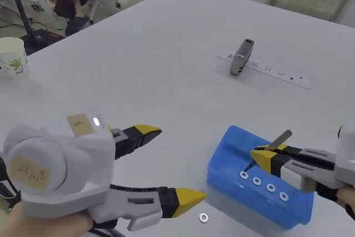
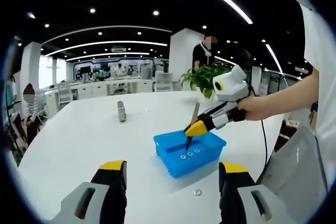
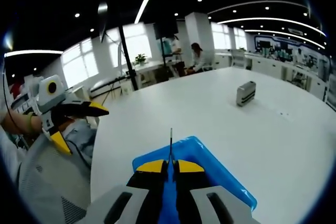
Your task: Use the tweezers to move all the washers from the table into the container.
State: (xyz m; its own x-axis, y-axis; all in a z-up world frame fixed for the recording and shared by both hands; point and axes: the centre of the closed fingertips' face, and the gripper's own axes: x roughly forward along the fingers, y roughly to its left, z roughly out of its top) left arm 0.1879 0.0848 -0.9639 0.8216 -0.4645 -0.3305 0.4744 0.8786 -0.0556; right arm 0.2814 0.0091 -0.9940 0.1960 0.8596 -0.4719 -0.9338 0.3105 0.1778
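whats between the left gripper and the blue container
One loose washer lies on the table between the left gripper and the container, near the container's front wall. The head view shows it.

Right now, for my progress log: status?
Left hand-held gripper open. Right hand-held gripper shut on tweezers over container. Four washers in, one washer on table. Nothing blocking.

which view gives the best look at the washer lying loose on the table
The head view: the loose washer lies on the white table just in front of the blue container, its ring shape plain. The left gripper view shows it too, but smaller and fainter.
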